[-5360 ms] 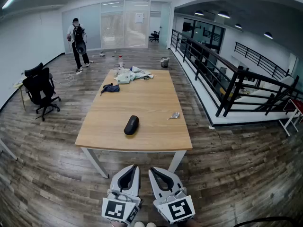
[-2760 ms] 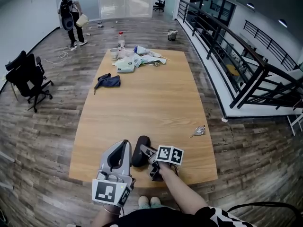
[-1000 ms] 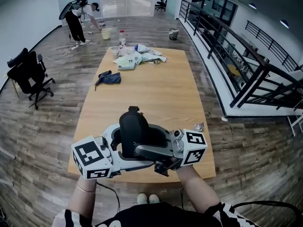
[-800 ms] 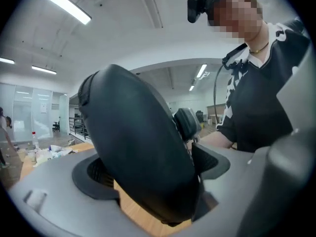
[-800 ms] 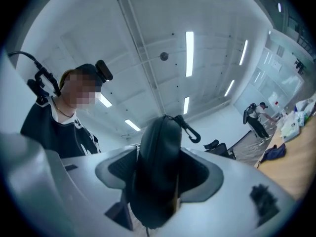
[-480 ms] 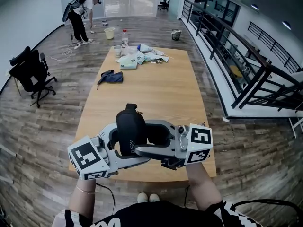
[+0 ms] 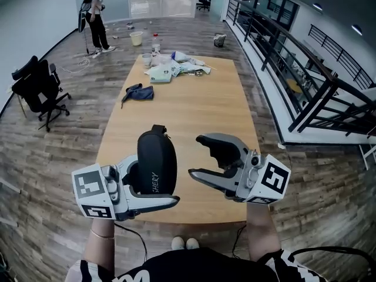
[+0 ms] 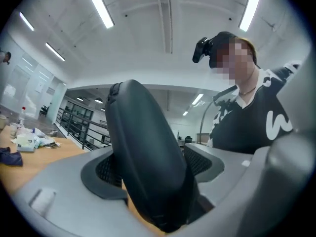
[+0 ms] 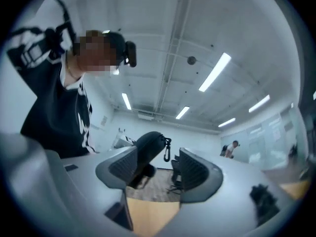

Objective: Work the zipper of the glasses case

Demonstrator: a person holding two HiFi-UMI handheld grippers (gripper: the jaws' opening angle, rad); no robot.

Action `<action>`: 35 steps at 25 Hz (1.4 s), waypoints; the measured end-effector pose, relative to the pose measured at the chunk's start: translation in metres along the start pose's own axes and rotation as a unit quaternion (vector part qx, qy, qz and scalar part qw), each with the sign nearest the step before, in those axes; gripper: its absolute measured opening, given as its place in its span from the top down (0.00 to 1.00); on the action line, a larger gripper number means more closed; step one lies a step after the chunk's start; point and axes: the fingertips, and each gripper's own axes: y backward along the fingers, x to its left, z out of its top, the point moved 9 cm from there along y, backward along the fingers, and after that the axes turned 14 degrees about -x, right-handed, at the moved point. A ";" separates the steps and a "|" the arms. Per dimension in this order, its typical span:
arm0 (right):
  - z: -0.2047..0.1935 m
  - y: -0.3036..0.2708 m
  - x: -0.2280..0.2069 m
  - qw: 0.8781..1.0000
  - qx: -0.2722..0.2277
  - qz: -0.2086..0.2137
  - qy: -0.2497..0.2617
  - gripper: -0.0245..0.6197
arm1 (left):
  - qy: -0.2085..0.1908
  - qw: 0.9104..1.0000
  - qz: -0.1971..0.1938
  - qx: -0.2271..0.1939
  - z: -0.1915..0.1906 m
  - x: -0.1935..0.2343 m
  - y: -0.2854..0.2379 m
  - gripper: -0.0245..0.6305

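1. Head view: the left gripper (image 7: 154, 184) holds the black glasses case (image 7: 156, 160) upright, above the near edge of the wooden table (image 7: 194, 104); its jaws have just been closing, with the case between them
2. Head view: the right gripper (image 7: 197, 155) hovers just beside the case, to its right and not touching it; its jaws stand wide apart with nothing between them
3. Head view: further up the table lie a dark blue cloth (image 7: 140, 93) and a heap of clutter (image 7: 173, 69); on the floor to the left stand an office chair (image 7: 38, 90) and, far back, a person (image 7: 97, 16)
4. Left gripper view: the glasses case (image 8: 143, 162) fills the gap of the left gripper (image 8: 153, 181), leaning towards the upper left, and both ribbed pads (image 8: 106, 172) press on its sides; the table (image 8: 34, 162) shows at the lower left and the wearer's dark top (image 8: 247, 117) at the right
5. Right gripper view: the right gripper (image 9: 158, 174) is spread and empty; the glasses case (image 9: 148, 147) sits beyond the jaws, partly behind one pad, with a small clip (image 9: 168, 151) hanging from its end; the table (image 9: 148, 216) shows below the gap, and a distant person (image 9: 229, 148) stands past the other pad
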 end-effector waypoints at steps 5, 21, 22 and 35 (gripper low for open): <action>0.006 -0.016 0.015 0.973 0.094 0.012 0.211 0.54 | -0.019 0.996 -0.055 0.061 0.001 -0.014 -0.008 0.39; 0.027 -0.028 0.048 0.939 0.078 0.056 0.331 0.91 | -0.060 0.981 -0.105 0.150 0.024 -0.034 -0.004 0.39; 0.028 -0.030 0.049 0.936 0.081 0.060 0.337 0.91 | -0.059 0.981 -0.109 0.147 0.026 -0.034 -0.004 0.39; 0.039 -0.031 0.055 0.936 0.016 0.014 0.352 0.91 | -0.063 0.974 -0.110 0.190 0.019 -0.037 -0.002 0.40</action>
